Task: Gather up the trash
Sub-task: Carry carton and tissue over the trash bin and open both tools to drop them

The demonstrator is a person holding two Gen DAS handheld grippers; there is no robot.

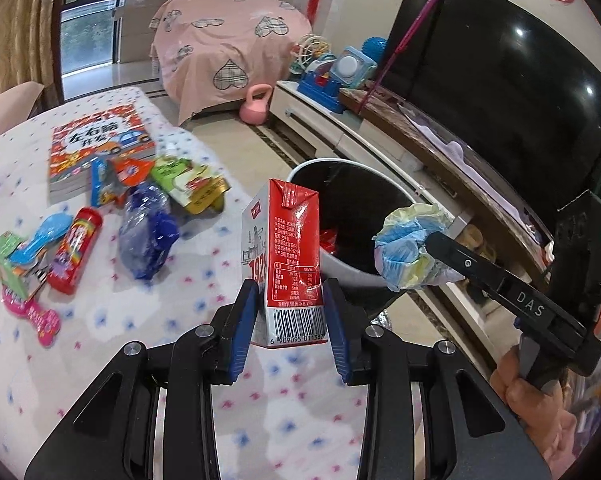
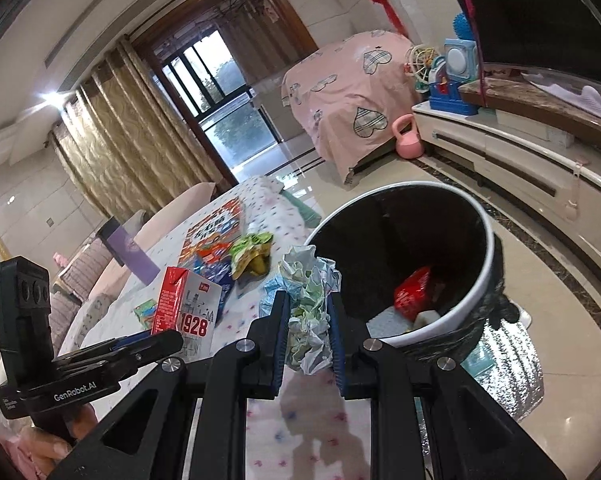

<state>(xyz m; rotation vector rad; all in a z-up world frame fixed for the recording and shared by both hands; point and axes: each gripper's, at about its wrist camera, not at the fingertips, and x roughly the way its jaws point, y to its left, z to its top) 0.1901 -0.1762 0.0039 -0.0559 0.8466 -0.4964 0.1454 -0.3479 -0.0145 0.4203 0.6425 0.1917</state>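
My left gripper (image 1: 290,294) is shut on a red and white milk carton (image 1: 288,248), held upright above the table's edge. The same carton (image 2: 186,308) shows at the left of the right wrist view. My right gripper (image 2: 309,312) is shut on a crumpled wad of paper (image 2: 310,292), white with blue and green patches; in the left wrist view that wad (image 1: 410,246) hangs just right of the bin's mouth. A white bin with a black liner (image 1: 364,276) (image 2: 488,256) stands on the floor beyond both grippers, with a red wrapper (image 2: 414,292) inside.
On the spotted tablecloth (image 1: 108,320) lie a children's book (image 1: 96,144), a crushed blue bottle (image 1: 146,232), a red tube (image 1: 74,250), a green pouch (image 1: 188,184) and other wrappers. A TV stand (image 2: 520,152) runs along the right; a pink kettlebell (image 2: 408,136) sits on the floor.
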